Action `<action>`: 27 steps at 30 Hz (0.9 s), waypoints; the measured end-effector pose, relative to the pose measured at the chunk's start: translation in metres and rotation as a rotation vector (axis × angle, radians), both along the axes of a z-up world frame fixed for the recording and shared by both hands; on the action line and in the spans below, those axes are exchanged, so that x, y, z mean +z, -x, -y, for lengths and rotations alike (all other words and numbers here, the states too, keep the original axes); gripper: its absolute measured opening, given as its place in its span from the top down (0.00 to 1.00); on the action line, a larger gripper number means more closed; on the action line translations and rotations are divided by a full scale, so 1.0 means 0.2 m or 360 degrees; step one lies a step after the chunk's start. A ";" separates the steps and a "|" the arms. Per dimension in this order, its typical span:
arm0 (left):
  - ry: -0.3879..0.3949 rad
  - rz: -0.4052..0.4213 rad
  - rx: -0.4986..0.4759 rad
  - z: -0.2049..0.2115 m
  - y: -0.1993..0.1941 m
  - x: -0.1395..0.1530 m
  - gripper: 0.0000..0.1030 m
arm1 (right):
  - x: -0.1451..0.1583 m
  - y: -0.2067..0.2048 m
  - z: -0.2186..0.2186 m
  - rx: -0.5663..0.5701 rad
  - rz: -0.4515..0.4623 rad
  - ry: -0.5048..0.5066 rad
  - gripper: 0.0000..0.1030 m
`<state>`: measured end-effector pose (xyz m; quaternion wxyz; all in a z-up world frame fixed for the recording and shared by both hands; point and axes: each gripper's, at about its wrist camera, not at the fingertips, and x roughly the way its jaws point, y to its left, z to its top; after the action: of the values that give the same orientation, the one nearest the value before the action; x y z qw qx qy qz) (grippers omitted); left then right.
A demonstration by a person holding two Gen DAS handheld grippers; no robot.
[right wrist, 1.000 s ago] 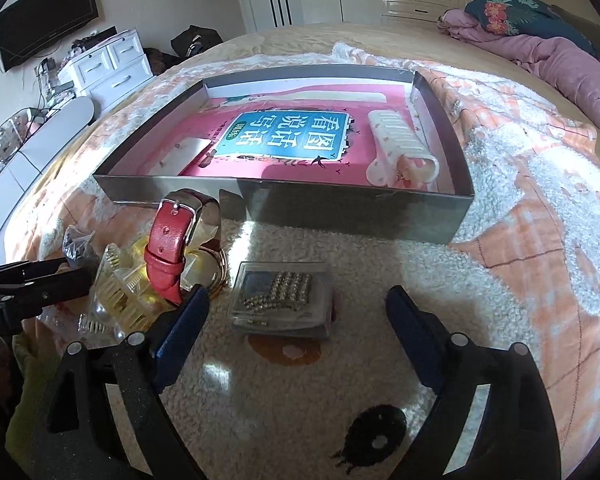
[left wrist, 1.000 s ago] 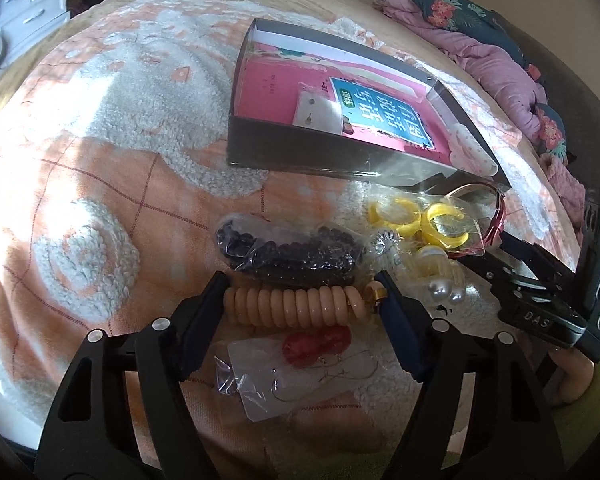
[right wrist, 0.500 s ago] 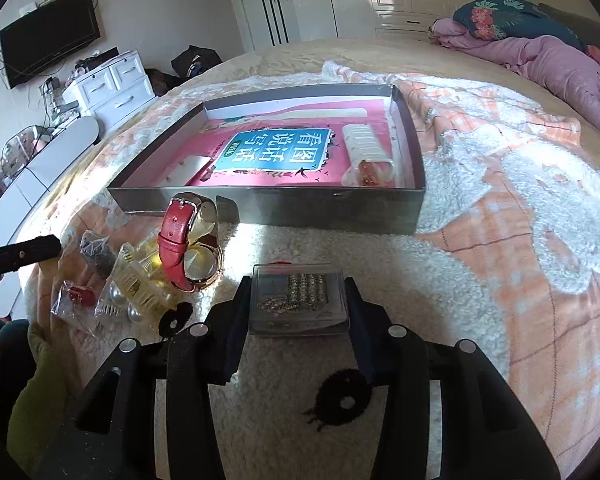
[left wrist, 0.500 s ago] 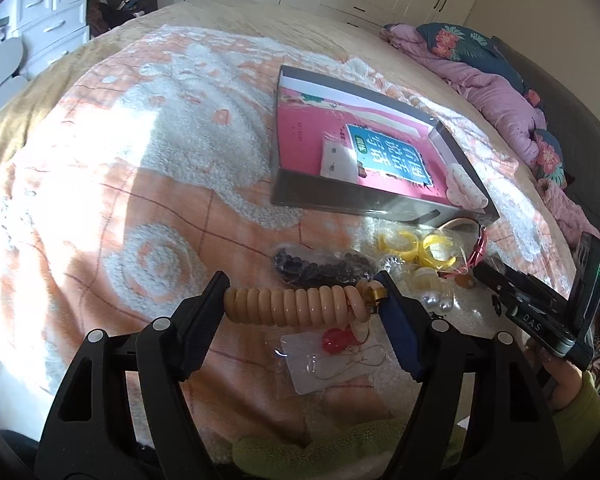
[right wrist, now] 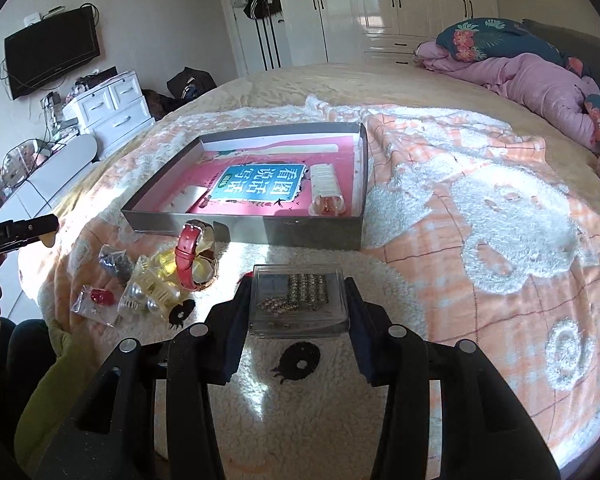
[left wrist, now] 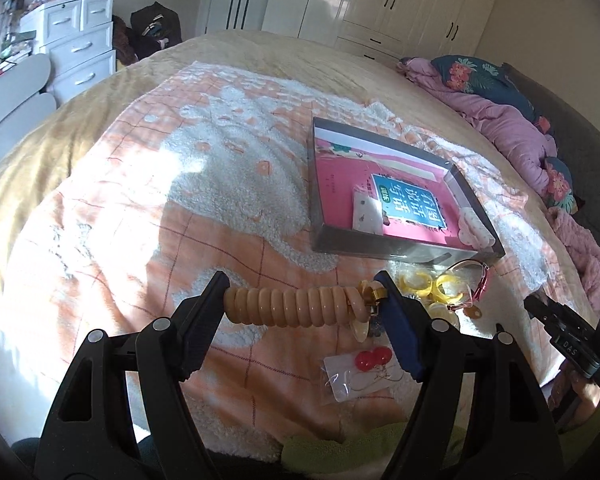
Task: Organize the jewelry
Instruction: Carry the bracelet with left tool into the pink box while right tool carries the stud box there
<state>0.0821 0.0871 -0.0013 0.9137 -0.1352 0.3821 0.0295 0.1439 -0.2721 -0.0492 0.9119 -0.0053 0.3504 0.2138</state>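
A teal panel (right wrist: 261, 183) on the pink book (right wrist: 236, 200) lying in the grey box (right wrist: 244, 226) is showing large white Chinese characters reading 看图说话写话. A small green round badge (right wrist: 225, 178) at the panel's left is carrying print too small to read. In the left wrist view, the right gripper (left wrist: 538, 309), at the far right edge, is showing white letters "DAS" on its black body.

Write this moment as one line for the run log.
left gripper: shut on coil bracelet | right gripper: shut on clear bead box | tray: on bed
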 end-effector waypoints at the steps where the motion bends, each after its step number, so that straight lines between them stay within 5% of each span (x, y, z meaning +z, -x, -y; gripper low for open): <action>1: -0.0005 0.0008 0.0001 0.00 0.00 0.01 0.36 | 0.01 0.00 -0.01 0.0009 0.0010 -0.0009 0.58; 27: -0.0126 0.0076 -0.0194 0.19 -0.34 0.11 0.36 | 0.22 -0.21 -0.30 0.0176 0.0133 -0.0069 0.58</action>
<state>0.1497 0.0491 0.0199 0.9273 -0.0761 0.3663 -0.0145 0.1851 -0.2112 -0.0054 0.9124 -0.0139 0.3065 0.2710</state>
